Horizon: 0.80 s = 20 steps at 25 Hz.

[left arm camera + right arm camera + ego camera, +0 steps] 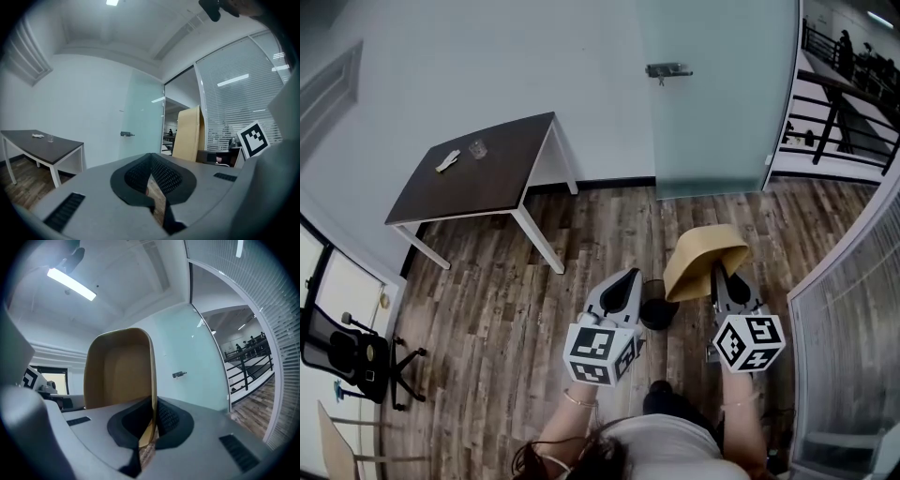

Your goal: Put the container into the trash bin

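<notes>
A tan paper container (703,258) hangs on its side above the wood floor, its open mouth facing left. My right gripper (717,269) is shut on the container's wall. In the right gripper view the thin wall (152,380) runs edge-on between the pads and the hollow of the container (117,369) rises to the left. My left gripper (630,276) is shut with nothing in it, level beside the right one. Its pads (161,174) meet at the tip. A small black trash bin (660,314) stands on the floor between the two grippers, partly hidden by the left one.
A dark table (502,178) with white legs stands at the back left, with a glass (478,148) and a white item (448,161) on it. A frosted glass door (717,94) is straight ahead. A glass partition with blinds (853,309) is close on the right. An office chair (347,352) is at the far left.
</notes>
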Available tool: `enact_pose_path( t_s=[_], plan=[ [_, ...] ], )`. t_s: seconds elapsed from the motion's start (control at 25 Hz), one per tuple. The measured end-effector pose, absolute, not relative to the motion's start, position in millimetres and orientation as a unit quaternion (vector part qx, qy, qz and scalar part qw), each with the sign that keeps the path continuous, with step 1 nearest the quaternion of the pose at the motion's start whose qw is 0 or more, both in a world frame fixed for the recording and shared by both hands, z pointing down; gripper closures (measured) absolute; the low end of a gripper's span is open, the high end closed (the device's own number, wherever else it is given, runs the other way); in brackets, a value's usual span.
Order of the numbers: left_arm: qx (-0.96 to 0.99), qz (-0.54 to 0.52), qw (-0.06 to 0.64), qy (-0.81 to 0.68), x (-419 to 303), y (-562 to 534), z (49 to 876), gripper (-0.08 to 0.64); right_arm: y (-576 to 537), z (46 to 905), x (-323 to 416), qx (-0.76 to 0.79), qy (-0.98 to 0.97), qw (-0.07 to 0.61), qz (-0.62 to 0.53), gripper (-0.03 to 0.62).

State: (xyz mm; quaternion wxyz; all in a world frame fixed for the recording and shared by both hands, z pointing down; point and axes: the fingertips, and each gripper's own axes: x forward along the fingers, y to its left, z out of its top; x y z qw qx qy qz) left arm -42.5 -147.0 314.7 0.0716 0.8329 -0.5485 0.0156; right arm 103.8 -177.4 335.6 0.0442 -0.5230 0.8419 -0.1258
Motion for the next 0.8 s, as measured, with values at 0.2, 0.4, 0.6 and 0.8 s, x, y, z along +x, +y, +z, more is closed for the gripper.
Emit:
enact_pose_path(
  t_s=[0.2,0.4,0.6,0.8],
  plan=[
    [0.821,0.016,0.077,-0.566,-34.3,-182.0,317.8,0.541,-217.3,342.3,112.3,-0.513,0.848,0.027,-0.133,0.598],
    [0.814,0.017,0.086,-0.574,-36.7,-204.1,327.7,0.541,-246.0,354.7,109.1,-0.505,0.851,0.023,-0.144,0.597],
    [0.815,0.023,0.089,-0.572,-51.3,-229.9,332.8,0.541,-273.1,356.0,89.5,-0.503,0.851,0.016,-0.15,0.597],
    [0.824,0.026,0.089,-0.559,-61.8,-258.9,345.7,0.541,-300.9,369.0,75.2,-0.512,0.847,-0.002,-0.142,0.597]
  ],
)
